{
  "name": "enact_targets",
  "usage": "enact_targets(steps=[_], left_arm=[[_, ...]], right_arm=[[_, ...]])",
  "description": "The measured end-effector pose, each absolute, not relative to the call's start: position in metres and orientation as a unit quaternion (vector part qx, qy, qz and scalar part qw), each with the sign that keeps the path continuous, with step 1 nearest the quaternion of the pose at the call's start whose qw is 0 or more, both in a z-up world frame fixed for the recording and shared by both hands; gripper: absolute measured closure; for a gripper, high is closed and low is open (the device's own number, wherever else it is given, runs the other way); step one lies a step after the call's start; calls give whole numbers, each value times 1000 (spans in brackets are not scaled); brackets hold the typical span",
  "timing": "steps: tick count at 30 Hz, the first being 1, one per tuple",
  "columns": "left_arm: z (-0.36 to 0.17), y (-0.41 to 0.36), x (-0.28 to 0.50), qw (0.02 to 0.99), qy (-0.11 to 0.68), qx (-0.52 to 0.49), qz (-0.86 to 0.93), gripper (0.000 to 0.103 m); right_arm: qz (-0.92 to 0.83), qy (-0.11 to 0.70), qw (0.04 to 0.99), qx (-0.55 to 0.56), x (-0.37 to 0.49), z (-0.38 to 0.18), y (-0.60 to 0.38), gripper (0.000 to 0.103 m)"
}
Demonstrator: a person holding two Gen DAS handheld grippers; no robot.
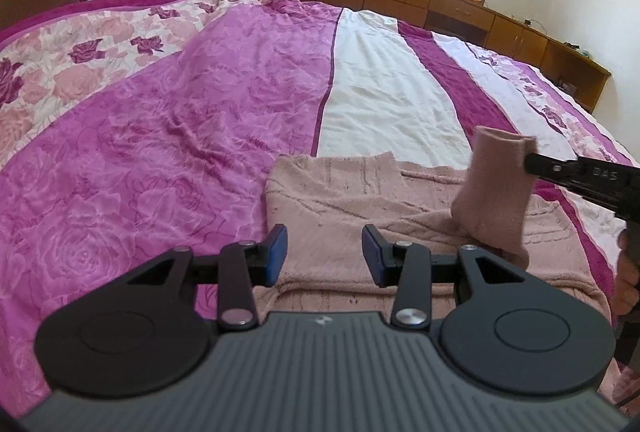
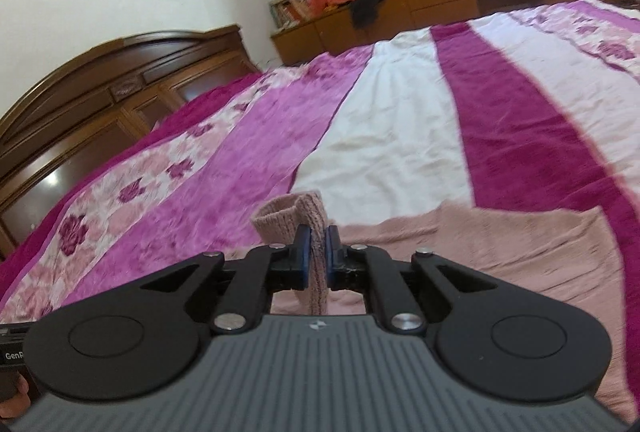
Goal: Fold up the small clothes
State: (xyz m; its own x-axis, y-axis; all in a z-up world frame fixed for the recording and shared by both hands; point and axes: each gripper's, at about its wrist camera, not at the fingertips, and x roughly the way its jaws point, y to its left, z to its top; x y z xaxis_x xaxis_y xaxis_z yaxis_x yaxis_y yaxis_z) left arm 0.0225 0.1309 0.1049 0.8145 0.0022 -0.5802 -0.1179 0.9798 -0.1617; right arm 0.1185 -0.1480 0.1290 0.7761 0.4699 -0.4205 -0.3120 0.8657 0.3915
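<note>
Looks like the sleeve-fold step: the right gripper (image 2: 316,256) is pinched on the cuff of the sleeve (image 1: 494,188) of the pink knit sweater (image 1: 340,200), which lies flat on the bedspread (image 1: 200,112). The left gripper (image 1: 325,252) hovers over the body, fingers wide and holding nothing. I'd guess the next move is laying that sleeve across the chest. No containers around.

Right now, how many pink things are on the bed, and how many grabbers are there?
Pink sweaters: 1, the pink sweater with its sleeve lifted by the right gripper
Striped bedspreads with pink and purple: 1, the bedspread
Grabbers: 2, the right one and the left gripper, which is open
Total: 4
</note>
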Motion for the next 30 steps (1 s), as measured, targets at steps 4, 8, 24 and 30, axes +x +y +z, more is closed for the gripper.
enact_targets(steps=[4,8,24,30], left_arm=[[106,127,29,950,299,-89,31,60],[103,123,37,949,300,-88,30,60],[87,118,69,947,309,-77,42,60],[79,116,83,945,315,-72,45,60]], right_arm=[[188,251,936,161,117,133,-174,95],[166,246,940,169,114,132,-198,95],[104,279,937,180,97,88,-268,95],[89,304,929,193,91,66,-281,95]])
